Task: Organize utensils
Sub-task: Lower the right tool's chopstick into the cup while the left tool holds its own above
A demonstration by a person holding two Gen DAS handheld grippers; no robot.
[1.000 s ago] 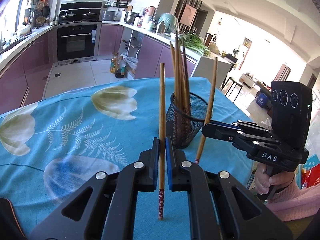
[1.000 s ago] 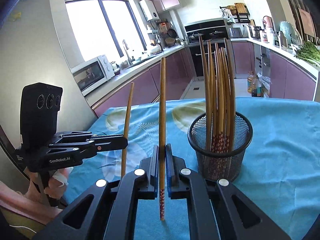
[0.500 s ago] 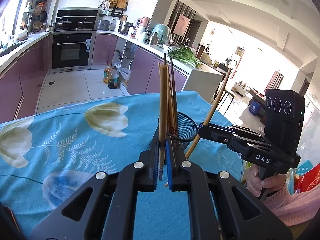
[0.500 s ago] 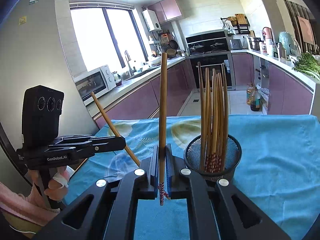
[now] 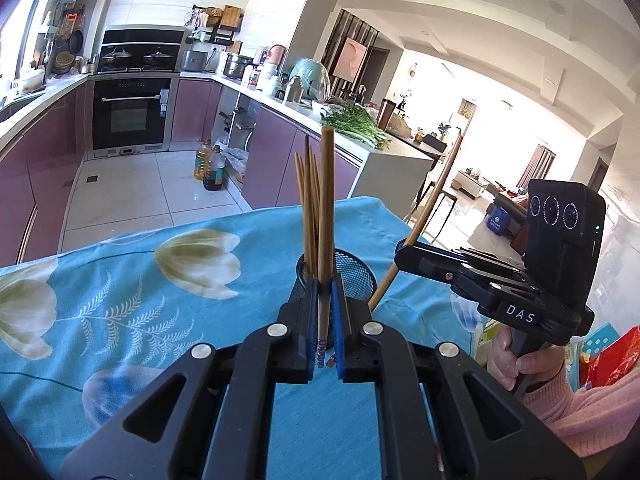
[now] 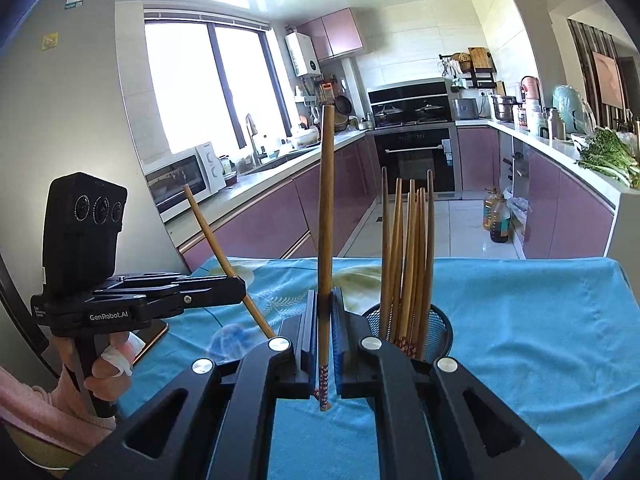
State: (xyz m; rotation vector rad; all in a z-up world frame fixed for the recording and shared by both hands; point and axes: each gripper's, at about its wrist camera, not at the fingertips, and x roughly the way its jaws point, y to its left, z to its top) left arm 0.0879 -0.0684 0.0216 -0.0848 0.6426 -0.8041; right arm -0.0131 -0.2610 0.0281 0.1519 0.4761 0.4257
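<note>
Both grippers (image 5: pixel 325 320) (image 6: pixel 325 328) clamped on upright chopsticks (image 5: pixel 325 216) (image 6: pixel 326 216)

A black mesh holder (image 6: pixel 434 330) stands at 5 o'clock, upright, packed with brown chopsticks (image 6: pixel 410 256), while two more chopsticks (image 6: pixel 325 240) (image 6: pixel 224 260) are held above the blue-clothed worktop (image 6: pixel 540 320).

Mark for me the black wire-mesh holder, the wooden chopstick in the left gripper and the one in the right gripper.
Black wire-mesh holder (image 6: pixel 440 326): right wrist view, right rim.
Left gripper's wooden chopstick (image 5: pixel 326 208): left wrist view, mid shaft.
Right gripper's wooden chopstick (image 6: pixel 326 208): right wrist view, mid shaft.
</note>
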